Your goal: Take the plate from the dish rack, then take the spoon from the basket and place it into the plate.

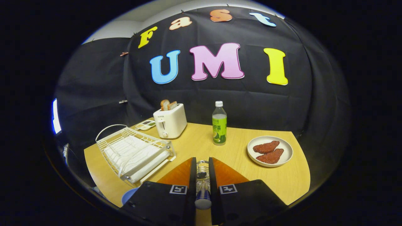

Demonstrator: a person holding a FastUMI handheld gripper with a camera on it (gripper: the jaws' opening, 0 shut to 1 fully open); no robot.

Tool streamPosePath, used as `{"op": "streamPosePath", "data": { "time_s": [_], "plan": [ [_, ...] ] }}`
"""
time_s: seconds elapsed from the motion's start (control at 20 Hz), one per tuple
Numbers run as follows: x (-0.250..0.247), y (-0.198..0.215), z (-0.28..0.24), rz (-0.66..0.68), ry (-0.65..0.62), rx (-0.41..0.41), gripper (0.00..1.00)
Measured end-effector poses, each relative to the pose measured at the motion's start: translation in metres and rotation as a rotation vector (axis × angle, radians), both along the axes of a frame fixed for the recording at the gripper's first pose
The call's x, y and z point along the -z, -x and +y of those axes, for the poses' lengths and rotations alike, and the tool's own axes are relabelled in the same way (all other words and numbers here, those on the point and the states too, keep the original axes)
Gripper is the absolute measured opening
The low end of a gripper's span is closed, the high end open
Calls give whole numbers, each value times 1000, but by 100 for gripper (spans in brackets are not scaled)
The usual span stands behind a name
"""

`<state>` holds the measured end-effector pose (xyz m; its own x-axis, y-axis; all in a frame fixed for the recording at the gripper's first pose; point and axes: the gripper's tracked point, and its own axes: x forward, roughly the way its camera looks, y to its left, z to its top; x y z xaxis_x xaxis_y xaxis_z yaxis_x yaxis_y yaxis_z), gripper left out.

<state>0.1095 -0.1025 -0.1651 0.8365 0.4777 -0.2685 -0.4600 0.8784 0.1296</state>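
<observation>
Fingers [202,175] – I see them closed on the spoon [203,196], handle gripped, wire basket [203,168] beneath. Blue plate [128,195] left of them on table [282,179], rack [135,153] beyond. Step: spoon lift, I judge – next, carry left to plate.

Gripper [203,163], lower centre of the frame: two fingers [180,174], each a flat wedge, broad at the base and tapering forward to a narrow, straight-edged tip; inner faces straight and parallel; outer edges slope outward toward the bottom of the frame. Each finger is seated in a carrier block [157,201]; both blocks are matte black, angular, with bevelled upper edges. One square black-and-white marker [178,189] sits at the inner upper corner of the left block; a matching marker [228,188] sits on the right block. Small round screw recesses [146,184] are set in the block faces. The fingers stand close together on the spoon [203,199] handle.
</observation>
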Motion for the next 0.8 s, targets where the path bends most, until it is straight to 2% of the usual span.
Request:
{"op": "streamPosePath", "data": {
  "time_s": [0.15,0.35,0.6,0.8],
  "plan": [
    [-30,21,9,0,-46,-53,22],
    [-39,61,31,44,-78,-155,22],
    [-5,99,69,87,-28,-298,22],
    [41,112,90,157,17,-348,22]
  ]
}}
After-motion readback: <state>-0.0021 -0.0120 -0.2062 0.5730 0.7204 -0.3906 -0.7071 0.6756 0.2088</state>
